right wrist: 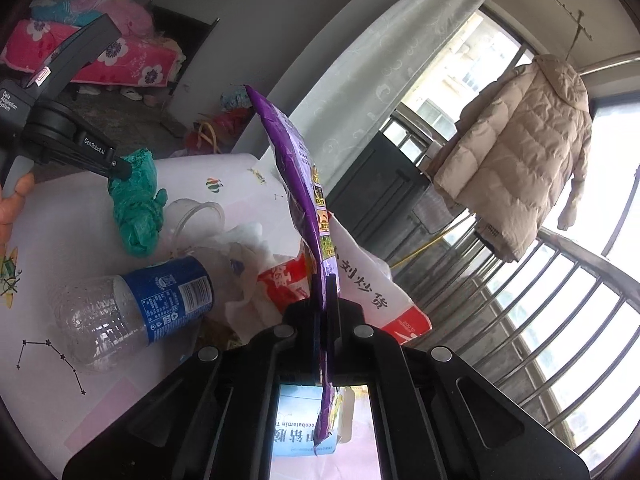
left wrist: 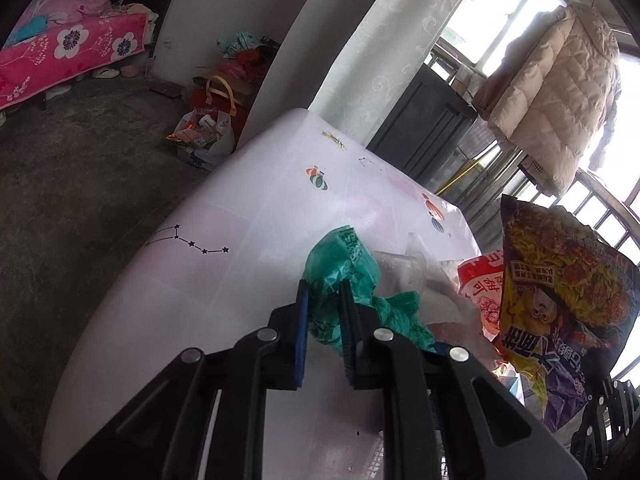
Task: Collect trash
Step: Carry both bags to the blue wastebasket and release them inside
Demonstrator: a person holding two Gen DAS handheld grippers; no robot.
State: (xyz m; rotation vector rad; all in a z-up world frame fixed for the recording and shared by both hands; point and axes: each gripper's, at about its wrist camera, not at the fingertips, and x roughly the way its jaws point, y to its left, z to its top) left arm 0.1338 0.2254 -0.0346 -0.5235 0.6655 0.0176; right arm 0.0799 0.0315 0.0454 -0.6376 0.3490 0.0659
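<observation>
Trash, two items held above the table (left wrist: 240,216): your left gripper (left wrist: 325,300), angled down, is clamped on the crumpled green plastic bag (left wrist: 344,276); your right gripper (right wrist: 324,292), jaws closed, pinches the purple snack wrapper (right wrist: 292,152) edge-on, standing upright.

The left gripper (left wrist: 325,296) is clamped on a crumpled green plastic bag (left wrist: 348,280), raised over the white patterned table (left wrist: 224,240). To its right stands a purple-and-yellow snack packet (left wrist: 560,280), with a red-and-white wrapper (left wrist: 480,280) beside it. A clear plastic cup (left wrist: 400,266) lies just beyond the bag.
</observation>
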